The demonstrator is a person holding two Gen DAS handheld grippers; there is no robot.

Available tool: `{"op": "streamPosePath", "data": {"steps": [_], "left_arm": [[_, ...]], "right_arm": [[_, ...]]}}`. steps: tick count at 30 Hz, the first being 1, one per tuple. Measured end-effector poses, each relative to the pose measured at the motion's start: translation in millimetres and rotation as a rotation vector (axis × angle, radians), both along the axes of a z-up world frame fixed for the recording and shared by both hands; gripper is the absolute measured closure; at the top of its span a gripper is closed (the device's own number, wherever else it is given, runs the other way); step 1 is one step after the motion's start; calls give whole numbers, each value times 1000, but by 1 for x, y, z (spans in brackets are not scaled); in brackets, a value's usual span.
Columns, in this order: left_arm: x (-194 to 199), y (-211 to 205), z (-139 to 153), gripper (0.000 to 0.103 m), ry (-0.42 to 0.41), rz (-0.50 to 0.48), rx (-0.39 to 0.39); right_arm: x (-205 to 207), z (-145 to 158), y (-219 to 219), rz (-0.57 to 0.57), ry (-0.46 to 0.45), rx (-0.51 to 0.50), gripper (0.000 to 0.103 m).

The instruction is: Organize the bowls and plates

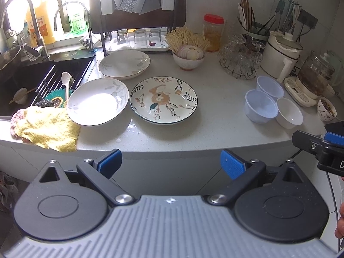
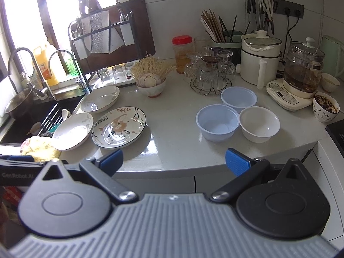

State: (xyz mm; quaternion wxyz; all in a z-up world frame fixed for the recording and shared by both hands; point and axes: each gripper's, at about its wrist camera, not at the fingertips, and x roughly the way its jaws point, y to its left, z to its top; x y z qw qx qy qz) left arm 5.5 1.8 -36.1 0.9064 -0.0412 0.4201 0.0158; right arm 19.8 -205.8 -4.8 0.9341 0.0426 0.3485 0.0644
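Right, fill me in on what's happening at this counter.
A person holds two grippers short of the grey countertop; nothing is grasped yet. The left gripper is open, facing the flower-patterned plate and two white leaf-print plates near the sink. The right gripper is open, facing two pale blue plastic bowls and a white bowl. All lie separate, unstacked.

3 plates point(image 1: 163, 100) grouped left on counter, upright, empty; 3 small bowls point(image 2: 238, 116) clustered right, touching.
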Motion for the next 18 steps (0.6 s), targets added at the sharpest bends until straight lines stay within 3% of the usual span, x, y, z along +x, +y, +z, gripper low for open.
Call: {"op": "streamPosePath", "data": {"steps": [13, 18], "left_arm": [[-8, 1, 2, 3, -4, 11, -6], [-11, -5, 13, 3, -30, -7, 44]], "right_arm": [[-4, 3, -2, 16, -26, 5, 0], [-10, 1, -4, 12, -18, 16, 0]]}}
